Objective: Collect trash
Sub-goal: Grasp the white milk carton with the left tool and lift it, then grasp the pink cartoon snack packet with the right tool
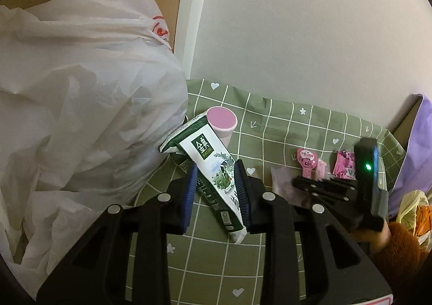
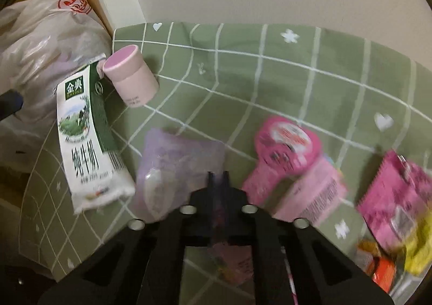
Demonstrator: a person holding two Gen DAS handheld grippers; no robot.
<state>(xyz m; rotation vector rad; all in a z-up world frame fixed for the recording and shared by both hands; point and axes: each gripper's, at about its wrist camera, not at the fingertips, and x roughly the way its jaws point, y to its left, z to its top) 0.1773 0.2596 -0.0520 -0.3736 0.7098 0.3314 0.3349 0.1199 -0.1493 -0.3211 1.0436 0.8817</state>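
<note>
— What is laid over the table, and what is kept at its left edge?
— Green checked cloth (image 1: 283,126) is spread under a pale wall, and a white plastic bag (image 1: 81,105) is bunched against the left edge.

— Where is the milk carton found?
— Near the left edge, just beside the bag. The milk carton (image 1: 213,167) is flattened and clamped between the blue pads of the left gripper (image 1: 216,191). A pink cup (image 1: 222,122) is seen touching its far end.

— And further right?
— A pale purple wrapper (image 2: 172,164) is pinched at its near edge by the right gripper (image 2: 217,186), whose jaws are drawn tight together. Toward the right edge a pink lollipop wrapper (image 2: 286,148) and a pink sachet (image 2: 399,191) are seen, blurred.
</note>
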